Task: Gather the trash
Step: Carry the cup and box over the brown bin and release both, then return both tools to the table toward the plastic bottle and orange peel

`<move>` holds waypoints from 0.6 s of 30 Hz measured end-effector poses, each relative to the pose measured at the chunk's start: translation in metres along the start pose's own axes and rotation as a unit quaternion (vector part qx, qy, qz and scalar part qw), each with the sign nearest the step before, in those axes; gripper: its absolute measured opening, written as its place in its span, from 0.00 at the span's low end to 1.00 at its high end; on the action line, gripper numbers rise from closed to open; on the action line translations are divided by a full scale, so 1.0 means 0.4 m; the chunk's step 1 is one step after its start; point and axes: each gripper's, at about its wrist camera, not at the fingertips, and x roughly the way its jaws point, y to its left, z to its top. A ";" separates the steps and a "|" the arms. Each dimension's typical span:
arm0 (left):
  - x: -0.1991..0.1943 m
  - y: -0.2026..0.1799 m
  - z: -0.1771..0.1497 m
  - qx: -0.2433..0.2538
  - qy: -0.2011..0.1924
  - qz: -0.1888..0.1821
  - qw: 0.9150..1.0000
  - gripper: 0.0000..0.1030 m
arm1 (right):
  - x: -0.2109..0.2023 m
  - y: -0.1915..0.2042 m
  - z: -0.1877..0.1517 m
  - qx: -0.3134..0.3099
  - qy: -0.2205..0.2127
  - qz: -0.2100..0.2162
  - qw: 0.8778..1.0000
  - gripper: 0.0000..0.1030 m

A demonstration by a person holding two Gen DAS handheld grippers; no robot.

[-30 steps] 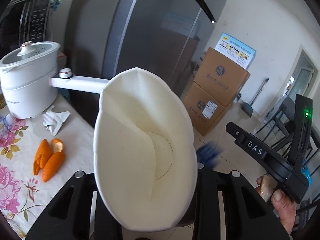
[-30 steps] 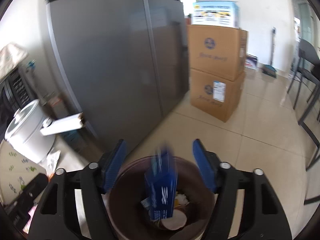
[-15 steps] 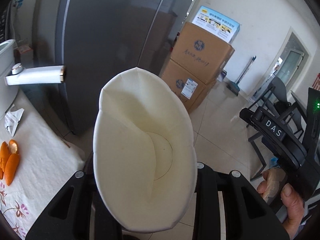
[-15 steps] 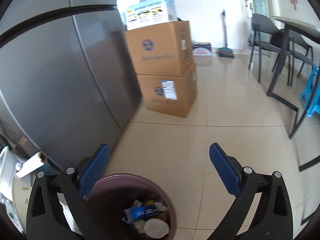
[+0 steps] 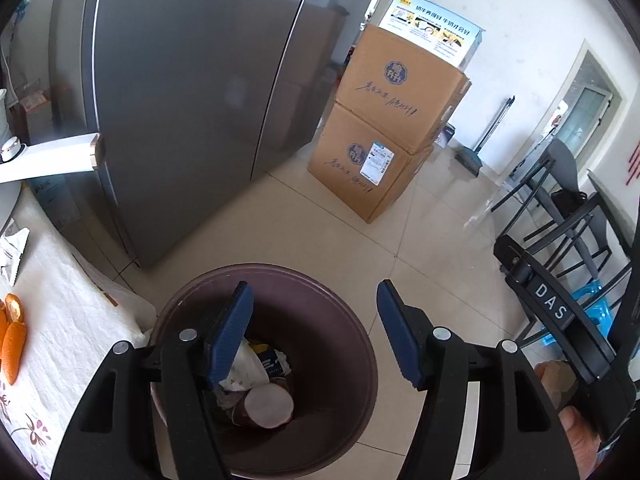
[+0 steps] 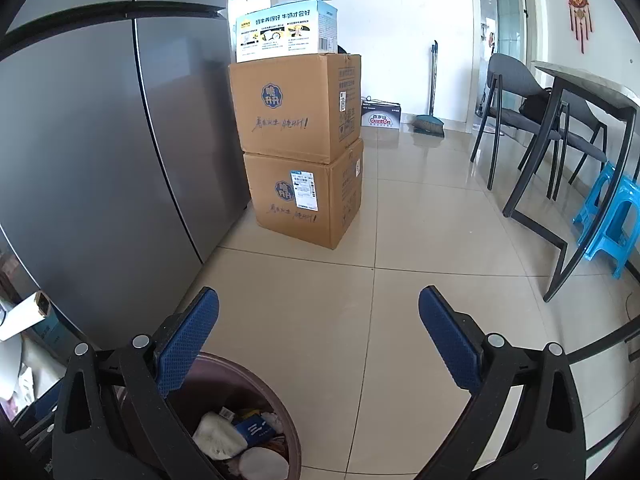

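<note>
Both jaws spread, left just opened; crumpled white cup [image 5: 244,364] lies in maroon bin [image 5: 340,320].

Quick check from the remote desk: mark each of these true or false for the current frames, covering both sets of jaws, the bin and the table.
1. The left gripper holds a paper cup. False: its jaws have just been opening and nothing is between them.
2. The trash bin already contains rubbish. True.
3. The right gripper has its jaws wide apart and empty. True.
4. The orange peels are in the bin. False: they lie on the tablecloth.
5. The bin stands on the table. False: it stands on the tiled floor.
</note>
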 end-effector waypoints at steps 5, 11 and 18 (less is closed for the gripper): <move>-0.007 0.018 -0.005 -0.002 -0.004 0.015 1.000 0.65 | 0.003 0.012 -0.003 -0.012 0.005 0.000 1.000 0.93; -0.031 0.053 -0.006 -0.018 -0.025 0.048 0.998 0.74 | -0.005 0.051 -0.017 -0.044 0.009 0.001 0.999 0.93; -0.074 0.091 -0.010 -0.026 -0.058 0.097 0.993 0.81 | -0.030 0.113 -0.029 -0.074 0.003 0.016 0.997 0.93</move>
